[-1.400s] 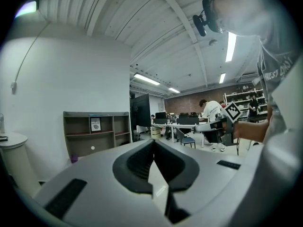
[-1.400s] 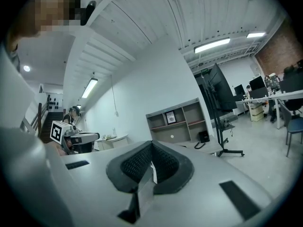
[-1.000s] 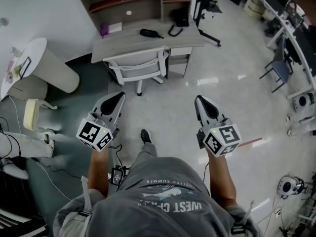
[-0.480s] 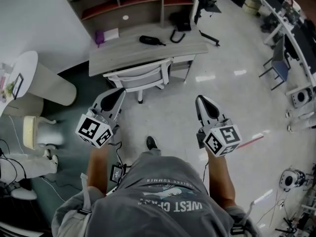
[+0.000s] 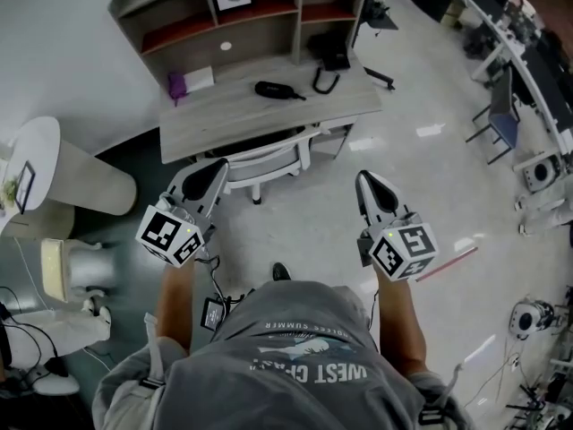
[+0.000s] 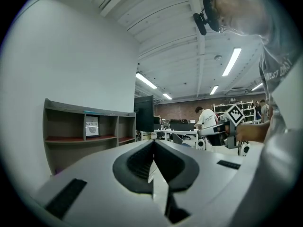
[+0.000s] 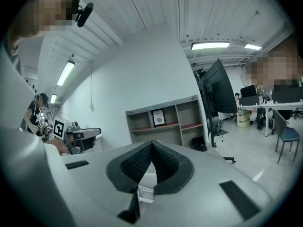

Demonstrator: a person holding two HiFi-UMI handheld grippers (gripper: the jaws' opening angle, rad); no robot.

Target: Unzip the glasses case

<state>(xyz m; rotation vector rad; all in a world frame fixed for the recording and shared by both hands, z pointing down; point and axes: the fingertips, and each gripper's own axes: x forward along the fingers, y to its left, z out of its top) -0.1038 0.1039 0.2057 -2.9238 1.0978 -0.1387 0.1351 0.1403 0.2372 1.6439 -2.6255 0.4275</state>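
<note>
Lying well ahead: glasses case [image 5: 273, 90] | left hand-held gripper [image 5: 217, 166] closed | right hand-held gripper [image 5: 365, 178] closed

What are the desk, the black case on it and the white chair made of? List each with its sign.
Desk: probably matt wood-grain laminate; pale grey with faint streaks along the top.
Case: black, dull; fabric or hard shell, too small to tell.
Chair: likely smooth plastic; even white frame.

Surface [image 5: 235, 116]: bare along its front edge and around the glasses case [image 5: 273, 90].
Obstacles: white chair [image 5: 269, 158] tucked against the front; shelf unit [image 5: 192, 30] walling the rear; purple object [image 5: 176, 86] at left; black object [image 5: 328, 55] at right rear.
Floor [image 5: 313, 218]: open on the chair's right.
</note>
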